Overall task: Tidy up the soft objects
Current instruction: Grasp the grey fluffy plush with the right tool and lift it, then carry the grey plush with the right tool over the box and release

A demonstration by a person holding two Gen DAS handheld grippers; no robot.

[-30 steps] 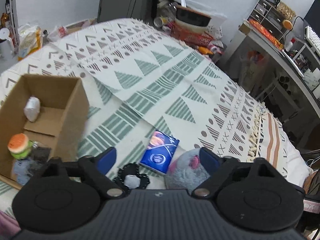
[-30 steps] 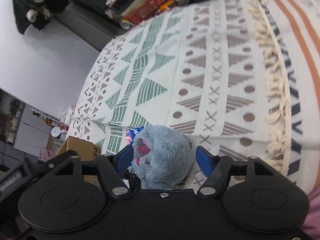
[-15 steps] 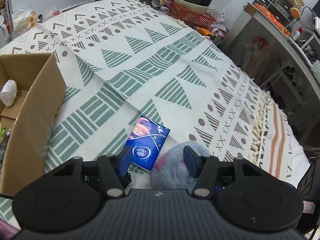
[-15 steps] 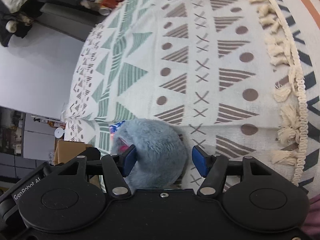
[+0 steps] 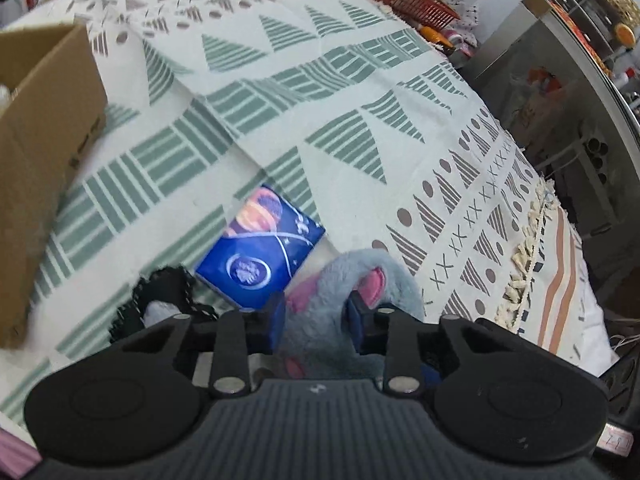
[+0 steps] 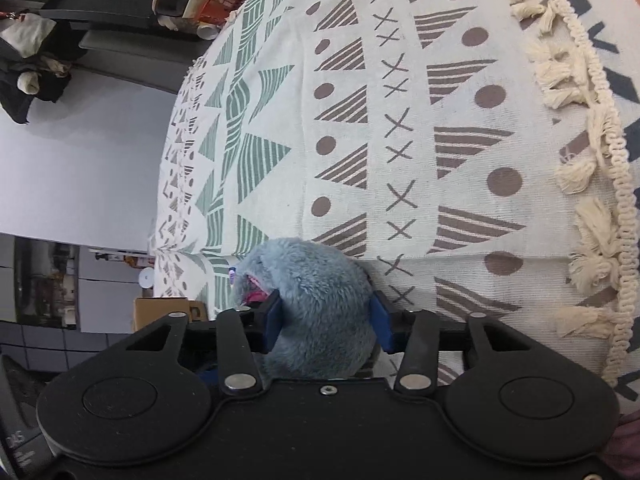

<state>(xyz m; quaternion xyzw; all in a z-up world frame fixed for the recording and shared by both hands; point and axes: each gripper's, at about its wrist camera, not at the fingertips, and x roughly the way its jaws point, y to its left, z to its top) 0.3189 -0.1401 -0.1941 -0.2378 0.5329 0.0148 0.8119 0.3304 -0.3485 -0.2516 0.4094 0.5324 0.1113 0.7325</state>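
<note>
Both the left gripper (image 5: 316, 314) and right gripper (image 6: 326, 326) pinched the grey plush toy (image 5: 344, 292), beside the cardboard box (image 5: 44, 152), ready for lifting boxward.

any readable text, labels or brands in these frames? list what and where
Blue tissue pack: oval logo, blurred, unreadable.
Cardboard box: dark side print, too blurred.
Right gripper housing, lower left edge: cut-off white letters, unreadable.
Nothing else legible.
</note>
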